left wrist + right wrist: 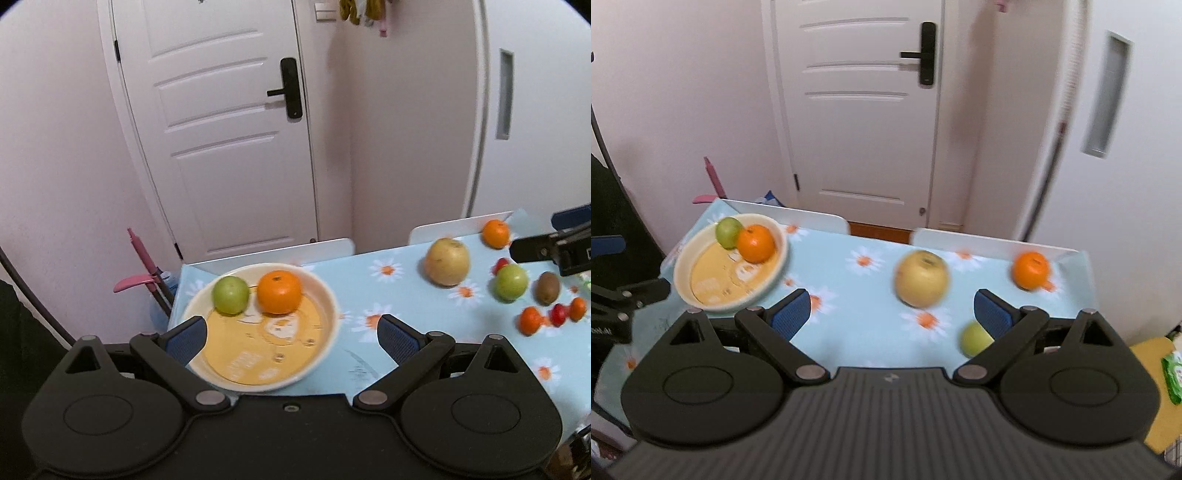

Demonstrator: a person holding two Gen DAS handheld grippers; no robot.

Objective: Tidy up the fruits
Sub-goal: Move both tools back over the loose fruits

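A cream and yellow bowl [325,295] stands at the table's left end and holds a green apple [230,295] and an orange [279,291]. My left gripper [291,338] is open and empty above the bowl's near side. To the right lie a large yellow pear [447,261], an orange [496,232], a green apple [511,281], a kiwi [547,288] and small orange and red fruits [552,314]. My right gripper [892,314] is open and empty over the table, with the pear [921,277] ahead and a green apple [975,339] by its right finger. The bowl also shows in the right wrist view [683,266].
The table wears a blue daisy cloth [369,354]. Two white chair backs [306,253] stand along its far edge before a white door [229,129]. A pink-handled mop [142,266] leans at the far left. A yellow surface with a green packet [1174,373] is at the right.
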